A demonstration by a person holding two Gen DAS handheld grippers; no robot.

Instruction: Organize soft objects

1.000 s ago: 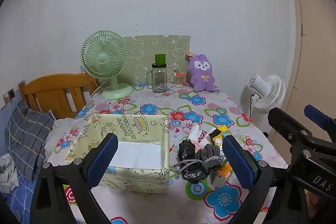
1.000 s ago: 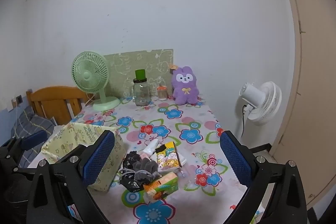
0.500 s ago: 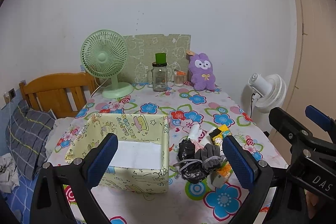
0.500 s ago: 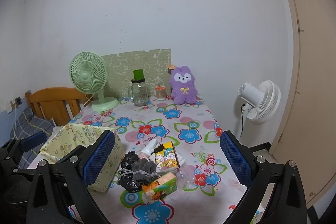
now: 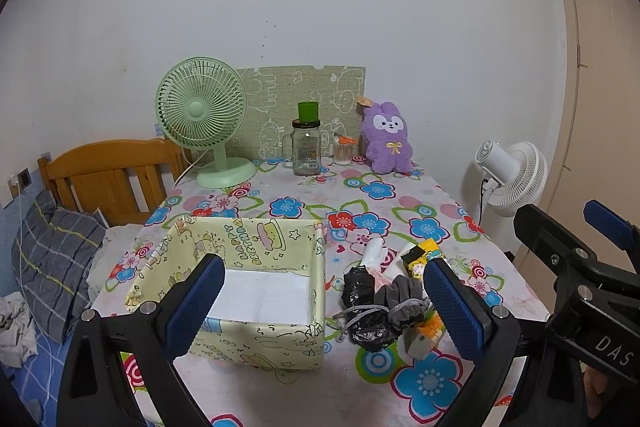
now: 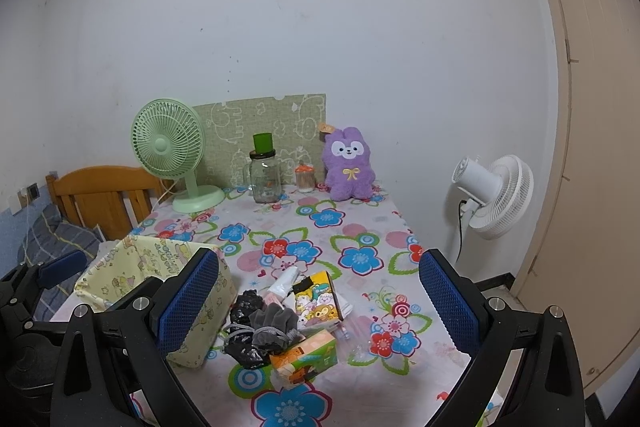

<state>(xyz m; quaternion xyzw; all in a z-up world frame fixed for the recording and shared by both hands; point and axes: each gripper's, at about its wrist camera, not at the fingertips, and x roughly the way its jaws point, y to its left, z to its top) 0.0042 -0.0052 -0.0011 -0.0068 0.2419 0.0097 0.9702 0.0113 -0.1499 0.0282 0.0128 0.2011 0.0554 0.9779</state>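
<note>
A pale yellow cartoon-print storage box [image 5: 256,291] [image 6: 120,275] stands open on the flowered table, with only a white floor inside. Right of it lies a heap: a grey glove [image 5: 400,299] [image 6: 274,325], a black crumpled bag [image 5: 360,307] [image 6: 246,307], a yellow cartoon tissue pack [image 6: 318,297], an orange-green tissue pack [image 6: 306,355] and a white tube [image 5: 372,253]. A purple plush rabbit [image 5: 388,139] [image 6: 348,163] sits at the far edge. My left gripper [image 5: 320,311] is open, above the box and heap. My right gripper [image 6: 316,301] is open, framing the heap from above.
A green desk fan [image 5: 204,119], a glass jar with a green lid [image 5: 306,147], a small cup [image 5: 344,151] and a green patterned board [image 5: 304,99] line the wall. A white floor fan [image 6: 496,199] stands right of the table, a wooden headboard [image 5: 108,171] and grey pillow [image 5: 52,259] left.
Both views have shifted only slightly; the right wrist view sits a little higher and closer. Nothing on the table has moved and both grippers stay open.
</note>
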